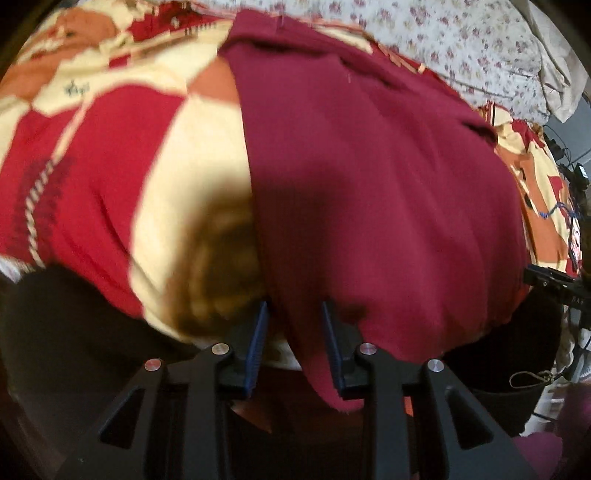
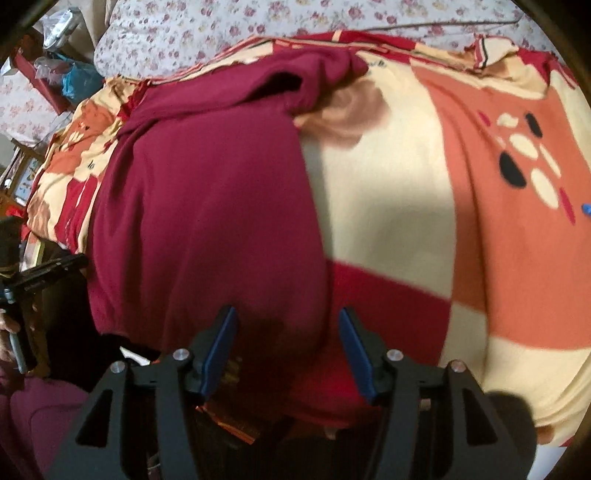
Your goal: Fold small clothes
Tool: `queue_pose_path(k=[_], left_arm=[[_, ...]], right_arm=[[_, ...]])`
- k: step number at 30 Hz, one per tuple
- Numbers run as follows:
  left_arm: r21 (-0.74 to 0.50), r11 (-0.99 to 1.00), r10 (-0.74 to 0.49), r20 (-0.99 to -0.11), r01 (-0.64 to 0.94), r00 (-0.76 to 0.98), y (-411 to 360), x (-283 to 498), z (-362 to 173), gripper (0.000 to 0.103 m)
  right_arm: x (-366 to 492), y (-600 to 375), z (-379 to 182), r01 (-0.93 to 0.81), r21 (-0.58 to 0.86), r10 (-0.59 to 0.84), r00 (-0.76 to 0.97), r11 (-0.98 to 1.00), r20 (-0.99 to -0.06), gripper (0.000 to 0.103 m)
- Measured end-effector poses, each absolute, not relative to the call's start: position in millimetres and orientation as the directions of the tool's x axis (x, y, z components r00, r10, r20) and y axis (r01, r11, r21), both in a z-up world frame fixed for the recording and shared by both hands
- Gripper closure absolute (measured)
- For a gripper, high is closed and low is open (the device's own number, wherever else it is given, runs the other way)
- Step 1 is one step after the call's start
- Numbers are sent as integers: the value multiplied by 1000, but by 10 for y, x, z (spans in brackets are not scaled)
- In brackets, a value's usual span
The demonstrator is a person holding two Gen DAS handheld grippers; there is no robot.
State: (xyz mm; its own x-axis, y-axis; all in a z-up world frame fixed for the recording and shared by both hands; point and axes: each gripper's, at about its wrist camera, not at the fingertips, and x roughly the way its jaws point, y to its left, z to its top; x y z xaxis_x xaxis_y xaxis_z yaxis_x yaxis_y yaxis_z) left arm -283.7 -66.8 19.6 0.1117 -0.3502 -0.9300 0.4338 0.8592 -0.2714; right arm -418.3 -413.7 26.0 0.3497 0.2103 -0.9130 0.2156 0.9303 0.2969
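Observation:
A maroon garment (image 1: 369,184) lies spread on a bed and runs away from me; it also shows in the right wrist view (image 2: 207,206). My left gripper (image 1: 295,314) is open at the garment's near left corner, and the near hem hangs down between its blue pads (image 1: 258,339). My right gripper (image 2: 288,321) is open at the garment's near right corner, with the cloth edge lying between its fingers (image 2: 354,343). Neither gripper pinches the cloth.
The bed is covered by a red, cream and orange patterned blanket (image 1: 110,166), also in the right wrist view (image 2: 461,221). A floral sheet (image 2: 258,29) lies at the far side. Cluttered shelves (image 2: 48,74) stand far left. Cables and gear (image 1: 569,177) sit at the right.

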Motion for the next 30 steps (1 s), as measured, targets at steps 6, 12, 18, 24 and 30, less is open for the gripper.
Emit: queue_pose_path(k=[6, 12, 18, 24, 30], left_arm=[[-302, 853, -359, -932, 425, 59, -710, -2895, 70, 94], [-308, 843, -357, -934, 441, 31, -779, -2922, -27, 94], [-359, 835, -400, -916, 416, 13, -733, -2858, -40, 94], [-414, 824, -440, -898, 387, -24, -645, -2823, -92, 94], [-440, 820, -445, -892, 367, -75, -655, -2851, -199, 94]], right_arm=[[-4217, -4046, 208, 193, 314, 237, 342, 930, -910, 40], [-4177, -4056, 168, 191, 347, 267, 348, 918, -899, 38], [-4176, -4143, 239, 202, 377, 277, 393, 904, -877, 38], [-4055, -4167, 196, 179, 395, 304, 390, 901, -869, 38], [-3998, -4199, 197, 148, 442, 350, 415, 885, -840, 39]])
